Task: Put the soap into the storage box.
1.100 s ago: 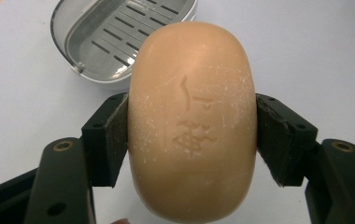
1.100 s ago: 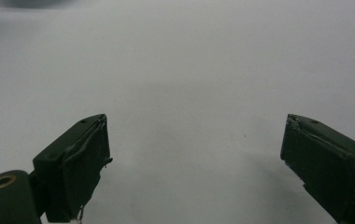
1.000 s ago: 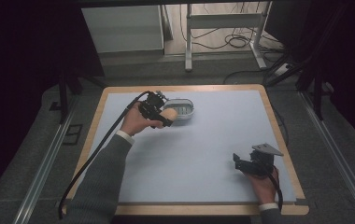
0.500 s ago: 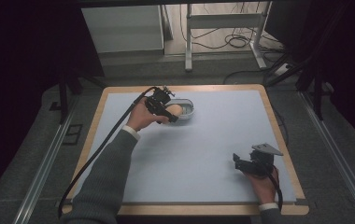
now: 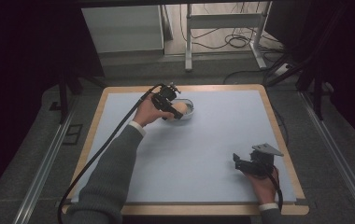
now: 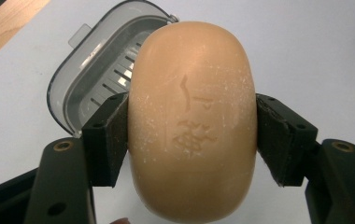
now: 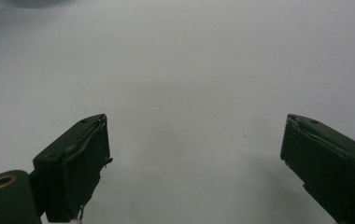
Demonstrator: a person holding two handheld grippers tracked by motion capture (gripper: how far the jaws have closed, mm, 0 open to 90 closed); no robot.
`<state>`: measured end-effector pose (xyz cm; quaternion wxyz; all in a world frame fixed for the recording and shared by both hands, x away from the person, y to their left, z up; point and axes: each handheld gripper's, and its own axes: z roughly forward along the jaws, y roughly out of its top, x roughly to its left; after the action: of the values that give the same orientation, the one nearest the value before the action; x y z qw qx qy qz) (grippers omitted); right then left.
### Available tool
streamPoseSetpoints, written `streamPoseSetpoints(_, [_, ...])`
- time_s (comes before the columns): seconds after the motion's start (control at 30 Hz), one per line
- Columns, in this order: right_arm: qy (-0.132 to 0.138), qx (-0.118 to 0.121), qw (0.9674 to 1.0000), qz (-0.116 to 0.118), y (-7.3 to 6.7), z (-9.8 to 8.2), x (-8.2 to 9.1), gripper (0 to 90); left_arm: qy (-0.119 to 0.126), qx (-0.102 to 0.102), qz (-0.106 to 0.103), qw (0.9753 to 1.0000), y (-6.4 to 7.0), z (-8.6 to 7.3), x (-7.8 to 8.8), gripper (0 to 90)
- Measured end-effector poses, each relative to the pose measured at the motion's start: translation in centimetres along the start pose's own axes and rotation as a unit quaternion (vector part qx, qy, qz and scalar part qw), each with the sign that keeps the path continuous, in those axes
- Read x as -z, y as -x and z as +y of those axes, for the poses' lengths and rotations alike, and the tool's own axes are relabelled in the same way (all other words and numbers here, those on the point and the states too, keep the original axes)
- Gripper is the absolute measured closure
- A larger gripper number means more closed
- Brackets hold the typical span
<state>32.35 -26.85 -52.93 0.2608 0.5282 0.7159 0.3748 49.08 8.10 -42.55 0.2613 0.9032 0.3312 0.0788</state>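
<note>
One soap (image 6: pixel 192 121), one dish (image 6: pixel 98 77), two grippers. The left gripper (image 6: pixel 192 140) has its jaws closed on the soap's sides, holding it in the middle of the left gripper view, above the dish at upper left; in the high view this pair sits in the upper middle of the desk (image 5: pixel 222 140). The right gripper (image 7: pixel 194 158) has its jaws spread wide with nothing between them, low at the frame's right in the high view (image 5: pixel 241 162).

The soap covers much of the dish, and the soap's lower end is cut off. Its stamped marks are hard to read.

The soap is a smooth tan oval, dusted white. The dish is grey plastic, rounded, with a slotted floor. The desk is pale blue, wood-edged.
</note>
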Motion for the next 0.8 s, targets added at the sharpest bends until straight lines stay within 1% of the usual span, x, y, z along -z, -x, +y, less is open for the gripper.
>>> streamPoseSetpoints(0.23, [0.001,0.001,1.0000,0.000,0.0,0.0,0.0,8.4,-0.006,0.000,-0.001,1.0000,-0.5,0.5,-0.7,32.5])
streamPoseSetpoints(0.3, [0.001,0.002,1.0000,-0.001,0.0,0.0,0.0,8.4,-0.002,0.003,-0.004,1.0000,-0.8,0.5,-0.8,32.5])
streamPoseSetpoints(0.43, [0.000,0.001,1.0000,0.000,0.0,0.0,0.0,8.4,-0.003,0.009,-0.006,0.9999,-1.2,0.6,-1.5,32.5])
streamPoseSetpoints(0.53, [-0.001,0.002,1.0000,0.000,0.0,0.0,0.0,8.3,-0.008,0.011,-0.008,0.9999,-1.8,0.6,-2.2,32.5])
streamPoseSetpoints(0.57, [-0.001,0.002,1.0000,0.000,0.0,0.0,0.0,8.4,-0.010,0.013,-0.005,0.9999,-1.9,0.7,-2.3,32.5])
streamPoseSetpoints(0.63, [-0.002,0.002,1.0000,-0.001,0.0,0.0,0.0,8.3,-0.012,0.008,0.000,0.9999,-2.0,0.9,-2.6,32.5])
streamPoseSetpoints(0.73, [-0.003,0.001,1.0000,-0.001,0.0,0.0,0.0,8.3,-0.008,0.005,-0.007,0.9999,-2.2,1.3,-2.8,32.5])
streamPoseSetpoints(0.8, [-0.002,0.000,1.0000,-0.001,0.0,0.0,0.0,8.4,-0.010,0.002,-0.003,0.9999,-2.3,1.7,-3.0,32.5])
